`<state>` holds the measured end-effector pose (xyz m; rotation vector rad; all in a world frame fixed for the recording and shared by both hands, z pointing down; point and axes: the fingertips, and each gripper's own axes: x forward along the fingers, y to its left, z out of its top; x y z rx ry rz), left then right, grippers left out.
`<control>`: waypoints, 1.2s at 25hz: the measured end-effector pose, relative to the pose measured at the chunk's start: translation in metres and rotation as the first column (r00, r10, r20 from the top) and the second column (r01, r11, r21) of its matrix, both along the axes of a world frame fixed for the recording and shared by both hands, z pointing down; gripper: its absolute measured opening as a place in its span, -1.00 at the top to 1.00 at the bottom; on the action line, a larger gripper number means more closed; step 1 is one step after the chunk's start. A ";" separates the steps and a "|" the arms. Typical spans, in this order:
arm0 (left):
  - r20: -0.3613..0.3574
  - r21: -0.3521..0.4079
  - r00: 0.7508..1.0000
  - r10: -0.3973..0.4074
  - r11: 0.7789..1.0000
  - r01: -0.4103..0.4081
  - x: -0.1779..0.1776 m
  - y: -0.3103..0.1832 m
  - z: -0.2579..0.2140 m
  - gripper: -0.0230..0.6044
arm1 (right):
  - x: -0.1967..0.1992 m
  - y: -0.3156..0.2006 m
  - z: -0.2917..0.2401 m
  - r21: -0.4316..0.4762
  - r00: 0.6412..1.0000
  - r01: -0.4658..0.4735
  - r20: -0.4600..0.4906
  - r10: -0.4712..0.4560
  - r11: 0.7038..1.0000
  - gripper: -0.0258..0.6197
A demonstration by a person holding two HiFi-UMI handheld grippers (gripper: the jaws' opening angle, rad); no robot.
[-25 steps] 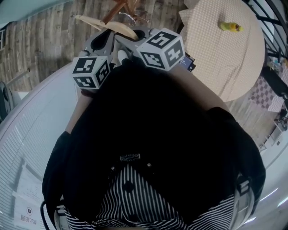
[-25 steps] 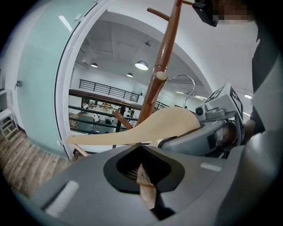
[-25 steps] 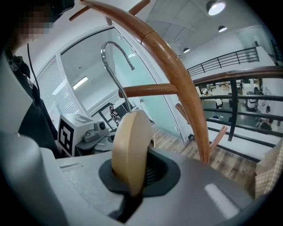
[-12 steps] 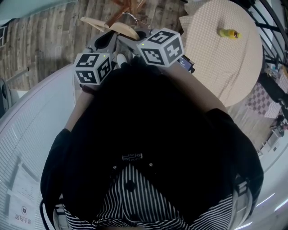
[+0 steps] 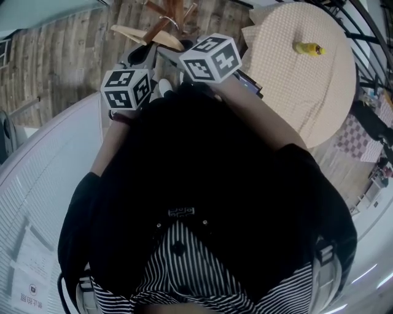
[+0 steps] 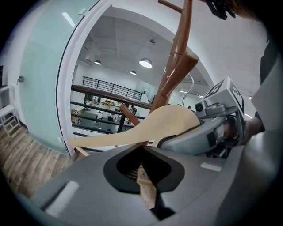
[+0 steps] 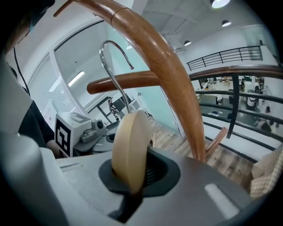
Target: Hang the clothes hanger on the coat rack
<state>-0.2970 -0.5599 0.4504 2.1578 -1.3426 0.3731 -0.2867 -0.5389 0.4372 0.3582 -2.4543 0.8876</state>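
Note:
A pale wooden clothes hanger (image 5: 147,34) with a metal hook (image 7: 111,66) is held between both grippers, close to the brown wooden coat rack (image 5: 175,8). My left gripper (image 6: 143,174) is shut on one arm of the hanger (image 6: 146,130). My right gripper (image 7: 132,176) is shut on the hanger (image 7: 129,148) near its middle, just under the hook. In the right gripper view a curved rack branch (image 7: 166,70) passes right beside the hook; I cannot tell whether they touch. The rack's trunk (image 6: 177,66) rises just behind the hanger in the left gripper view.
A round table (image 5: 319,92) with a checked cloth stands to the right, a small yellow object (image 5: 307,48) on it. A curved white wall (image 5: 49,153) and glass panel run along the left. Wooden floor (image 5: 61,55) surrounds the rack's foot.
Both grippers, with the hanger still between them, have edged a little forward towards the rack. Both grips look the same.

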 end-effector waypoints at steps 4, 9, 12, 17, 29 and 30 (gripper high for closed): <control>0.002 -0.002 1.000 -0.002 1.000 0.002 0.004 -0.008 0.006 0.94 | 0.004 -0.011 0.009 0.008 0.999 -0.019 -0.029 0.019 1.000 0.92; -0.002 -0.016 1.000 -0.008 1.000 0.008 0.005 -0.012 0.015 0.94 | 0.007 -0.019 0.025 0.042 0.995 -0.064 -0.073 0.067 0.997 0.92; -0.002 -0.023 1.000 0.004 1.000 -0.004 0.006 -0.007 0.018 0.94 | 0.008 -0.020 0.034 0.048 0.992 -0.087 -0.093 0.091 0.995 0.92; -0.029 -0.040 0.999 -0.013 0.999 0.012 0.005 0.002 0.020 0.94 | 0.011 -0.035 0.040 0.113 0.982 -0.128 -0.126 0.142 0.985 0.92; -0.085 -0.030 0.996 -0.033 0.999 0.030 0.009 0.019 0.007 0.93 | 0.024 -0.038 0.038 0.175 0.968 -0.205 -0.111 0.226 0.963 0.56; -0.093 -0.026 0.995 -0.040 0.999 0.038 0.006 0.020 0.004 0.93 | 0.024 -0.038 0.037 0.181 0.967 -0.209 -0.109 0.231 0.961 0.52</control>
